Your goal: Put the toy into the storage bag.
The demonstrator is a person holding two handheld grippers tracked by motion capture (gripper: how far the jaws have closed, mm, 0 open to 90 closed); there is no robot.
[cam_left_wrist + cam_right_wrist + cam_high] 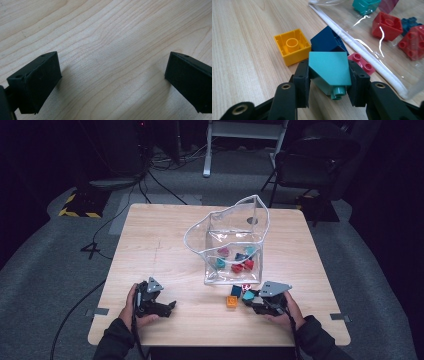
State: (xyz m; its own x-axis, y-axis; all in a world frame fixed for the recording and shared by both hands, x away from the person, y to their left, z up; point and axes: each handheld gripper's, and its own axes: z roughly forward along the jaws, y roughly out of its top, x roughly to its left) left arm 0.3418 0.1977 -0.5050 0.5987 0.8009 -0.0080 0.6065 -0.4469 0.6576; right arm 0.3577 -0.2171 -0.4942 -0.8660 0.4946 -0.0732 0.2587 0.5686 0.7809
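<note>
Wooden table (pixel 165 245) looks maybe half done: several bricks sit in your clear bag (pixel 227 237), right gripper (pixel 329 83) clamps the teal brick (pixel 329 71) just outside, yellow (pixel 292 46), navy (pixel 327 41), pink (pixel 361 63) bricks wait, left gripper (pixel 110 80) spread empty.

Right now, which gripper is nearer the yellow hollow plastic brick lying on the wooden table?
Right. The right gripper, clamping a teal block, sits just beside the yellow brick; the left gripper rests open farther off to its left.
</note>
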